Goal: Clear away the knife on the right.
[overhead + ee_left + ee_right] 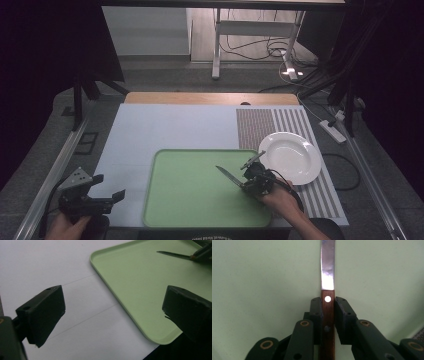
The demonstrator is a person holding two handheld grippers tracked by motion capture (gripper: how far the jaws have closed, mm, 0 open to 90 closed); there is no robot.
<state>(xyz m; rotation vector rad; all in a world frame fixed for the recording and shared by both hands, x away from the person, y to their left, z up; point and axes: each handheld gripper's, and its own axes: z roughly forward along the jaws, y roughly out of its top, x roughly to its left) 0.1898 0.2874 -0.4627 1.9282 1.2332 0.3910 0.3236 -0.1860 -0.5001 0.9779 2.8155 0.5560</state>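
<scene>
The right hand-held gripper (328,307) is squeezing the brown handle of a knife (327,272), holding it over the green tray (200,200) at the lower middle of the frame. The left hand-held gripper (107,187) is waiting wide open and empty at the lower left. The thin handle might be slipping, so the knife could twist or drop.

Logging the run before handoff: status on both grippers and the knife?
Right gripper shut on knife handle, blade out over green tray. Left gripper open, idle beside tray. White plate right of tray; nothing blocking.
</scene>
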